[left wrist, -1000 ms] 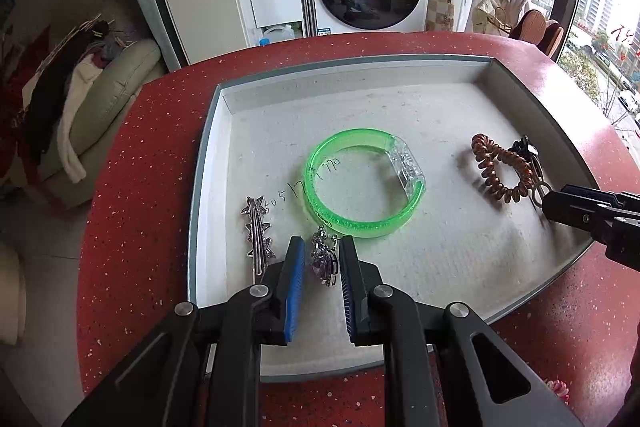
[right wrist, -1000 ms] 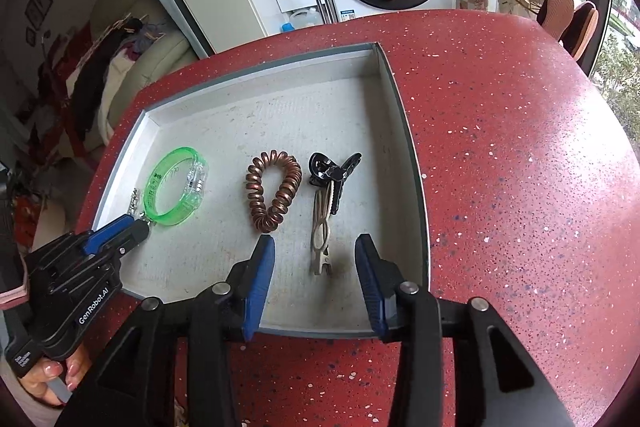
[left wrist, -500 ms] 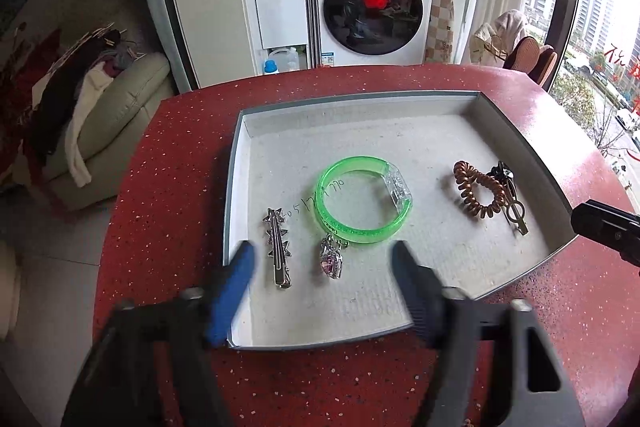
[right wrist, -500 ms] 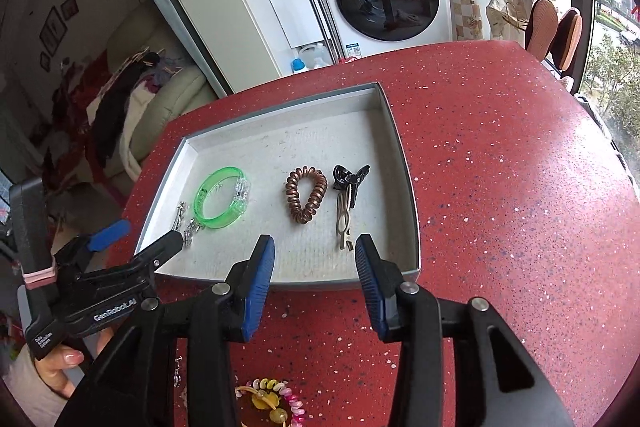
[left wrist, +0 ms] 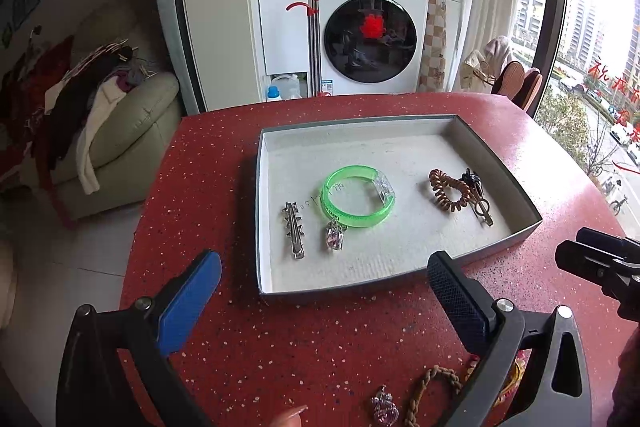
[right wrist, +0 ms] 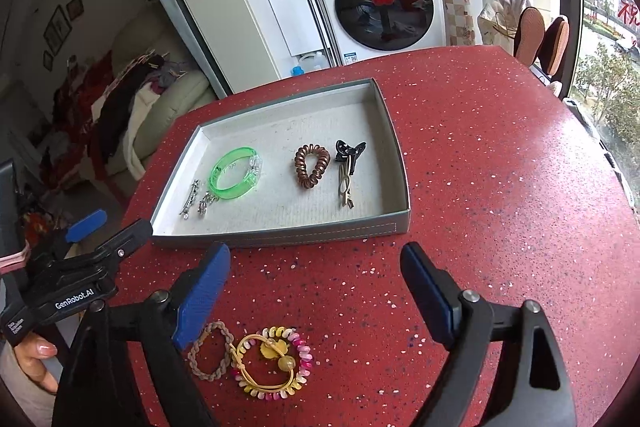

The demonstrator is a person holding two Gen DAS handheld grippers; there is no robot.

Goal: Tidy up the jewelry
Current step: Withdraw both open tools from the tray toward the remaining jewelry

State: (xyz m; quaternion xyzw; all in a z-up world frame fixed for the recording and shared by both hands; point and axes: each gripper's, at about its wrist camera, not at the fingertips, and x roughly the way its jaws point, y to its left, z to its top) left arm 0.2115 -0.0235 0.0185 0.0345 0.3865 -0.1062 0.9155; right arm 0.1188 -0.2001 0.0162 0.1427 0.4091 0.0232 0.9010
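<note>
A grey tray [left wrist: 400, 283] [right wrist: 280, 233] on the red table holds a silver spiked clip [left wrist: 293, 231], a crystal charm [left wrist: 335, 237], a green bangle [left wrist: 360, 221] [right wrist: 234, 191], a brown coil tie [left wrist: 452, 205] [right wrist: 301, 167], and a black claw clip [right wrist: 348, 151] with a beige clip [right wrist: 346, 187]. My left gripper [left wrist: 324, 269] hangs open in front of the tray's near wall with nothing in it. My right gripper [right wrist: 316, 255] is also back from the tray, its jaws opening and nothing between them.
Loose on the table near me lie a braided bracelet [right wrist: 200, 371], a pink and yellow bead bracelet [right wrist: 304, 351] and a pink pendant [left wrist: 384, 409]. A person's hand [right wrist: 36, 351] holds the left gripper. The table edge and a sofa [left wrist: 132, 123] are to the left.
Both grippers drew back and up from the tray. The left jaws opened off the crystal charm, which now lies by the bangle. The right jaws spread wider, and the beige clip stays in the tray.
</note>
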